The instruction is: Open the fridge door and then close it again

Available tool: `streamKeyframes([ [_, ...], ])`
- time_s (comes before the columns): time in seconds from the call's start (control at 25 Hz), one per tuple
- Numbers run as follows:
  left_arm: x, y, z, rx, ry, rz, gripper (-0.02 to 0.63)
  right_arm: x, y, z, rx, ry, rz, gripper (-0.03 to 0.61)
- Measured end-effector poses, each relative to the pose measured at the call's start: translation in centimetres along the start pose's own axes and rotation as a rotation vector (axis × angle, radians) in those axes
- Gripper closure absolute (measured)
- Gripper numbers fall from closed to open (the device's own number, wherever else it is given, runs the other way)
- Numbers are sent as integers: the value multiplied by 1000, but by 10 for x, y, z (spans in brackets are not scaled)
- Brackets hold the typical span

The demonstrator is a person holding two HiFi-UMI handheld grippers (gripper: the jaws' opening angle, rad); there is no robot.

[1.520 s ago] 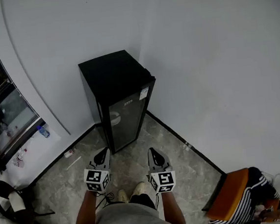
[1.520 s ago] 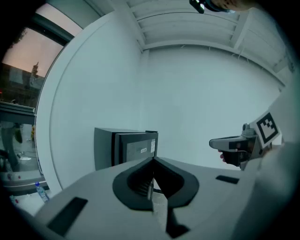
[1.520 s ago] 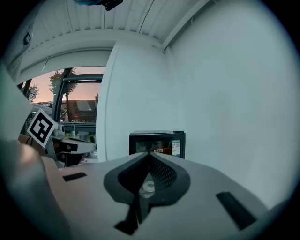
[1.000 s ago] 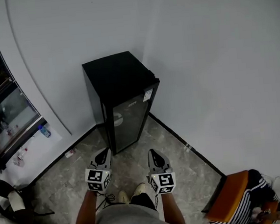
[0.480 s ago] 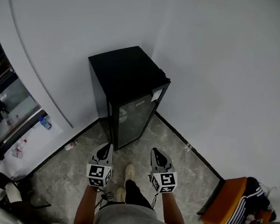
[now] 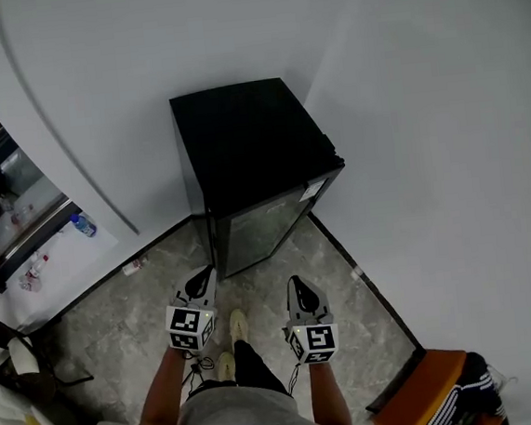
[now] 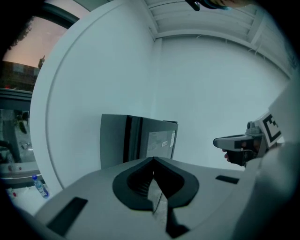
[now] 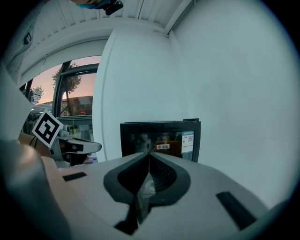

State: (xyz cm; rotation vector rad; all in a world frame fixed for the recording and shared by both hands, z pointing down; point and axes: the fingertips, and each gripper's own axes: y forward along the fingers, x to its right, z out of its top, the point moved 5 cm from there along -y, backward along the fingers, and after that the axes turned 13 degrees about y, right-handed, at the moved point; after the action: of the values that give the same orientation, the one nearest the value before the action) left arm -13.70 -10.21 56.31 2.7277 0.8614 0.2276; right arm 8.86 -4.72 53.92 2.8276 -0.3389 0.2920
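White walls (image 6: pixel 425 126) meet in a corner ahead of your left gripper (image 6: pixel 201 278) and right gripper (image 6: pixel 297 286). Grey marbled floor (image 6: pixel 117 315) under both. Window (image 6: pixel 7 199) well left of the left gripper, pink dusk outside. Orange chair (image 6: pixel 420 405) behind-right of the right gripper.

All three views toward fridge (image 6: pixel 250 152)

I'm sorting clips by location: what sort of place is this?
Likely a bare corner of an office or lounge: a small black fridge against white walls, a marbled tile floor, a large window to the left.
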Motion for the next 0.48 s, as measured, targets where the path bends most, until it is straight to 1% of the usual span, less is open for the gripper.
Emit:
streamKeyframes([
  [0.48, -21, 59, -37, -98, -42, 13, 609, 28, 63, -17, -87, 19, 19, 554],
])
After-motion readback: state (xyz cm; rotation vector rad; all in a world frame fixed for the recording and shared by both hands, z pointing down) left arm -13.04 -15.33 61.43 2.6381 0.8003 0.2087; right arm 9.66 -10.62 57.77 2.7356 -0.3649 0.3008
